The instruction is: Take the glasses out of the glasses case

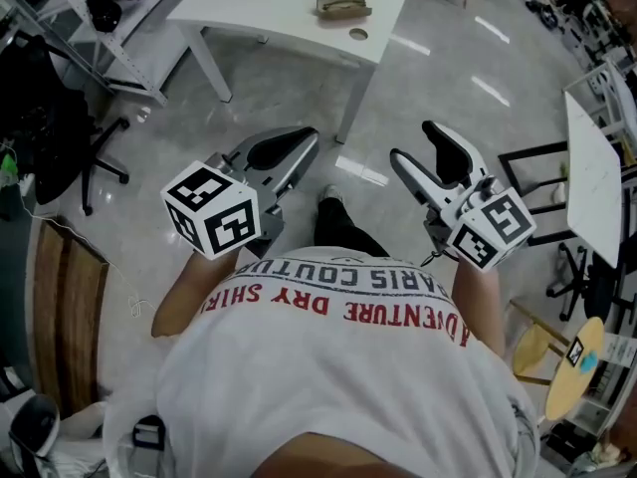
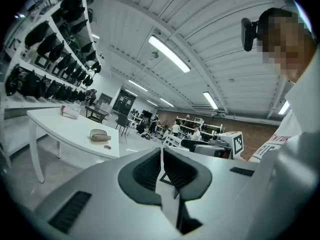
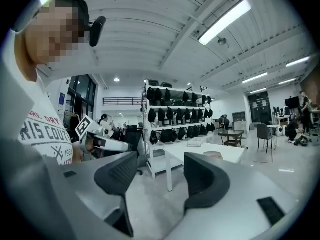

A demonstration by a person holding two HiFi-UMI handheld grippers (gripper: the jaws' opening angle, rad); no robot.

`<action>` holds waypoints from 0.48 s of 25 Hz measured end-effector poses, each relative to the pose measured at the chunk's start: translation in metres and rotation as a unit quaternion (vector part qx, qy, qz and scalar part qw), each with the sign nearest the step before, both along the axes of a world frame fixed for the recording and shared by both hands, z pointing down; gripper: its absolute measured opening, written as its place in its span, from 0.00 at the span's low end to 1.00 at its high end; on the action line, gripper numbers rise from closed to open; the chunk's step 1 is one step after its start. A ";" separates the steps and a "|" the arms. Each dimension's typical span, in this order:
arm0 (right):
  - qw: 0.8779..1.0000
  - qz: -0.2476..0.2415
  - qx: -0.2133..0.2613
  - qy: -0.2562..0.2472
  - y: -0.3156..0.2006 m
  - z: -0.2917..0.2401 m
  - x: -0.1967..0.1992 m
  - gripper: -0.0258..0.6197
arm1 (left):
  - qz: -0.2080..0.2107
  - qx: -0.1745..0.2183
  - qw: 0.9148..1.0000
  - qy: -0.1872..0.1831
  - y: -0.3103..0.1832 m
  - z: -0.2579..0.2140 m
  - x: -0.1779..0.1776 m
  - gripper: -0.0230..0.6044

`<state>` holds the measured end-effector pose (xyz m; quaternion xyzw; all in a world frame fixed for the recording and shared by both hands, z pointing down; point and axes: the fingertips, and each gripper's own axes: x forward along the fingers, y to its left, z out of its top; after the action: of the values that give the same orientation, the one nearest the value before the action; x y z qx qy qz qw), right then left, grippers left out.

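Note:
A beige glasses case (image 1: pixel 343 4) lies closed on a white table (image 1: pixel 279 3) well ahead of me, with a small round thing (image 1: pixel 358 35) beside it. The left gripper view shows the case (image 2: pixel 100 135) far off on the table (image 2: pixel 65 129). Both grippers hang in the air in front of my chest, far from the table. My left gripper (image 1: pixel 304 139) is shut with nothing in it, its pads meeting (image 2: pixel 161 156). The right gripper (image 1: pixel 414 143) stands open and empty, with a wide gap between its jaws (image 3: pixel 160 166). The right gripper view shows the table (image 3: pixel 200 151) in the distance.
A black office chair (image 1: pixel 90 167) stands at the left by a rack (image 1: pixel 109 28). Shelves of black bags (image 3: pixel 175 109) stand behind the table. At the right are a black-framed white table (image 1: pixel 592 167) and a round yellow stool (image 1: pixel 572 366). Grey floor lies between me and the table.

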<state>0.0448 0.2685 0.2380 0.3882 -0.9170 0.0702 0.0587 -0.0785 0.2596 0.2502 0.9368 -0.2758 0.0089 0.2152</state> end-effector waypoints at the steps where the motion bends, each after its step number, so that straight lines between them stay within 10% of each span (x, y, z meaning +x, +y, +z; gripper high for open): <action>1: 1.000 0.001 0.001 0.000 -0.005 0.002 0.000 0.47 | -0.001 0.000 1.000 0.000 -0.004 0.002 -0.001 0.10; 12: 1.000 -0.025 0.015 -0.006 -0.079 0.012 0.002 0.50 | -0.014 -0.008 1.000 -0.017 -0.076 0.018 0.007 0.10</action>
<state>0.0469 0.1891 0.2497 0.3654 -0.9278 0.0573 0.0489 -0.0719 0.1836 0.2680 0.9308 -0.2923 0.0242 0.2181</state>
